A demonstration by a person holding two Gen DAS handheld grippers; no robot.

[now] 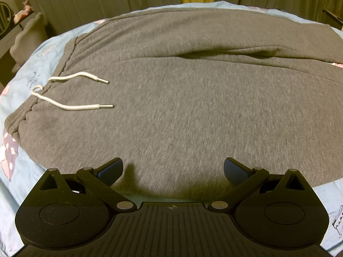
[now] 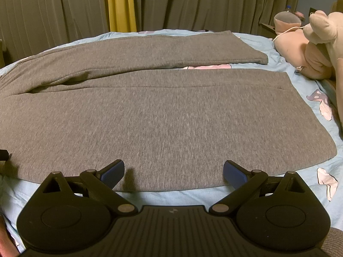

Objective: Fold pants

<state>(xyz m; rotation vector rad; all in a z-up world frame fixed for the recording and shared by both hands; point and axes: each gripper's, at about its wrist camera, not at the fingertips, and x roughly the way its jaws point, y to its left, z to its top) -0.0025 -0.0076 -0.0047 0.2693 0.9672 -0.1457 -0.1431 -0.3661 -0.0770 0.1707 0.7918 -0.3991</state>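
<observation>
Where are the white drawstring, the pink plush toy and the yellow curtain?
white drawstring (image 1: 70, 107): left wrist view, lower cord.
pink plush toy (image 2: 317, 49): right wrist view, its body.
yellow curtain (image 2: 121, 4): right wrist view, mid-strip.

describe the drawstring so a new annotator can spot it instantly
Start with the grey pants spread flat across the light blue bedsheet. Go to their waistband, at the left of the left wrist view. The drawstring lies there: two thin white cords with metal tips, the only white thing on the grey fabric.
</observation>
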